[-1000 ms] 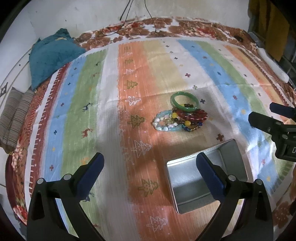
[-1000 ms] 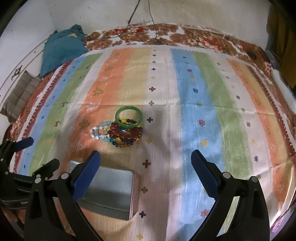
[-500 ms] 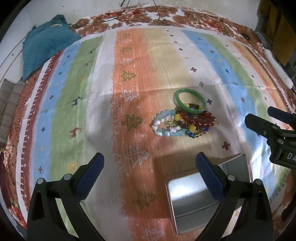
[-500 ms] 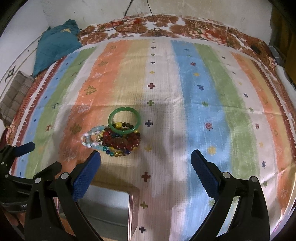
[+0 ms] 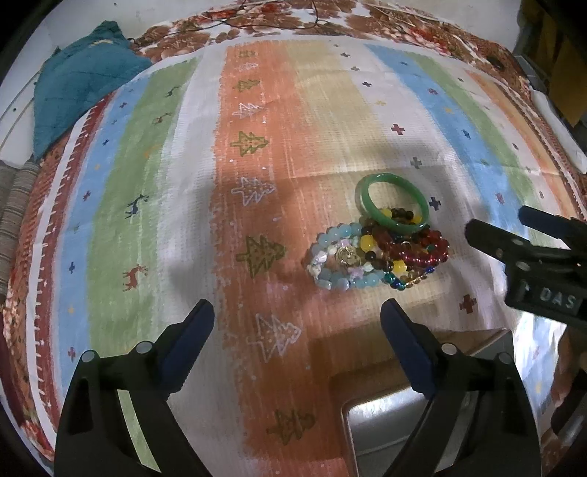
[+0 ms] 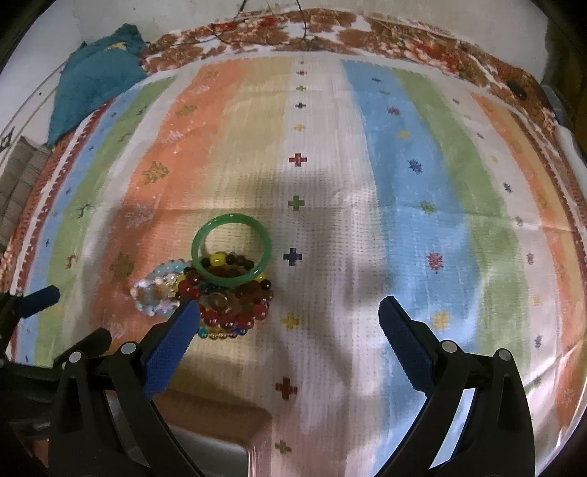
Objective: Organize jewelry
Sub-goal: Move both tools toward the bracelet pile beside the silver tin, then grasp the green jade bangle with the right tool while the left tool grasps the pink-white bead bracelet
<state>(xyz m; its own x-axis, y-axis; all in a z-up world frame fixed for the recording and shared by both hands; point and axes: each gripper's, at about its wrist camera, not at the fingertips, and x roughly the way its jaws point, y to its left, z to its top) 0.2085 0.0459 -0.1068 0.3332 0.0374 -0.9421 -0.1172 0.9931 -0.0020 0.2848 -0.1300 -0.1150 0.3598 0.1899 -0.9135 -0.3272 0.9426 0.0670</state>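
We see a bed covered by a striped cloth (image 5: 154, 190) with tree, deer and cross motifs, a floral bedspread (image 6: 403, 33) under it along the far edge, and a pale wall behind. A teal cushion (image 5: 77, 84) sits at the far left corner in both views; beside it a grey striped fabric (image 5: 14, 205) at the left edge.

Metal tin (image 5: 389, 429): the left wrist view shows its open shiny inside, near edge of the cloth, just below the jewelry. The right wrist view shows only its rim and corner (image 6: 234, 440), lower left, mostly behind the gripper arm.

Left gripper (image 5: 297, 330) is spread wide over bare cloth, its jaws have just been closing a little, nothing between them. In the right wrist view only its finger tip pokes in at the left edge (image 6: 40, 299).

Right gripper (image 6: 288, 326) is spread wide too, nothing gripped; its left finger overlaps the near edge of the jewelry pile in its own view, contact we cannot tell. The left wrist view shows it from the side at the right edge (image 5: 528, 242), just beside the pile.

Jewelry is heaped on the cloth mid-bed: green bangle (image 5: 381, 216) on the far side, resting on the red and dark bead bracelets (image 5: 422, 253); pale blue bead bracelet (image 5: 337, 279) on the left, with a gold charm clear only in the left wrist view.
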